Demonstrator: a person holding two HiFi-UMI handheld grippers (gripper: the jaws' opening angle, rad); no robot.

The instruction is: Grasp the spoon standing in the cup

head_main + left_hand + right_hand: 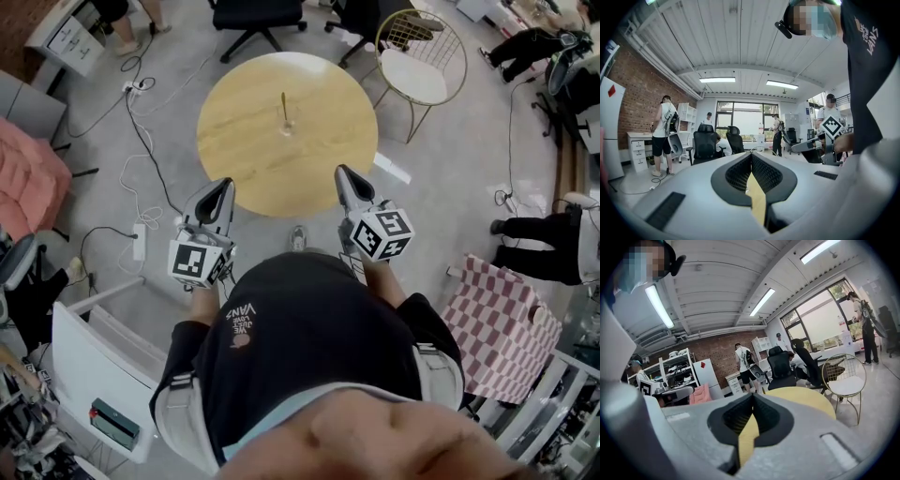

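A spoon (284, 101) stands upright in a small clear cup (288, 123) near the middle of a round wooden table (244, 141). Both grippers hang short of the table's near edge, well apart from the cup. The left gripper (226, 184) points at the near left rim with its jaws together and nothing in them. The right gripper (341, 172) points at the near right rim, also shut and empty. In the left gripper view the jaws of the left gripper (751, 154) meet at the tip. The right gripper (752, 395) shows the same, with the table (806, 397) just beyond; cup and spoon are hidden there.
A gold wire chair (418, 58) with a white seat stands at the table's far right, a black office chair (255, 19) behind it. Cables and a power strip (140, 240) lie on the floor at left. A white cabinet (94, 366) and checkered cloth (502, 323) flank the person.
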